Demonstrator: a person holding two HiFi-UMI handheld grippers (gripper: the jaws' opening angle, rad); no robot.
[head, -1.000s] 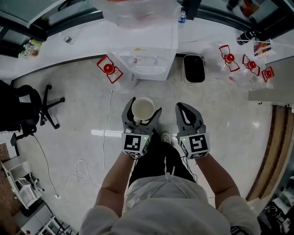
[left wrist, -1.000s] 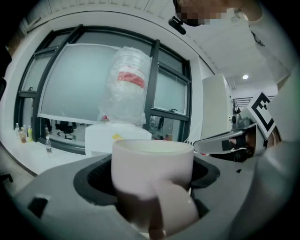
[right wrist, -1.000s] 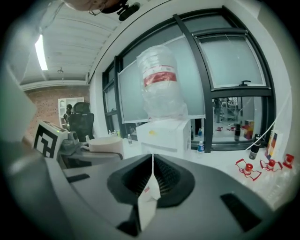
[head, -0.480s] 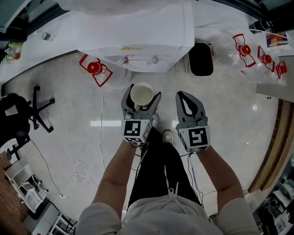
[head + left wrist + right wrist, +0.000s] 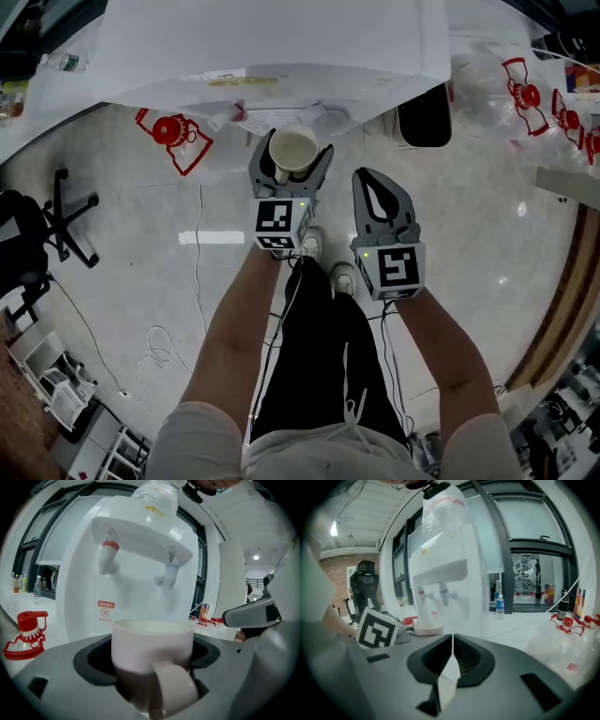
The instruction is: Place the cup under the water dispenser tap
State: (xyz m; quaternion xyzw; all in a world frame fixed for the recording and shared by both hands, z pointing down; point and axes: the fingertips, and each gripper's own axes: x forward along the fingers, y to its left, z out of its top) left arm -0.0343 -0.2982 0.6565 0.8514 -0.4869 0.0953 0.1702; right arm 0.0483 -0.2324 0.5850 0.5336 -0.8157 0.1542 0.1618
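- The left gripper (image 5: 292, 148) is holding its jaws wide and clamping the cup (image 5: 293, 156) between them, one jaw pressing on each side of the cup's wall.
- The cup is sitting upright with its mouth up and looking empty. In the left gripper view its handle (image 5: 174, 688) is pointing back toward the camera.
- The cup is hanging in front of the water dispenser (image 5: 272, 47), lower than the taps. In the left gripper view the red tap (image 5: 108, 557) is showing above and to the left of it and the blue tap (image 5: 169, 572) above and slightly to the right. It is not touching either one.
- The right gripper (image 5: 372, 178) is keeping its jaws pressed together with nothing between them, and it is hovering just beside the left gripper, a little farther from the dispenser.
- Compared with the earlier head views, both grippers are now reaching farther forward. The cup, which was well short of the dispenser a second ago, is now sitting right at the dispenser's front edge.
- The dispenser's top is now filling much more of the upper head view than before. The red-capped bottle (image 5: 169, 131) on the floor and the black bin (image 5: 427, 112) are lying closer to the grippers in the picture.
- The grip on the cup is staying the same across all three head views, and the right jaws are staying closed throughout.
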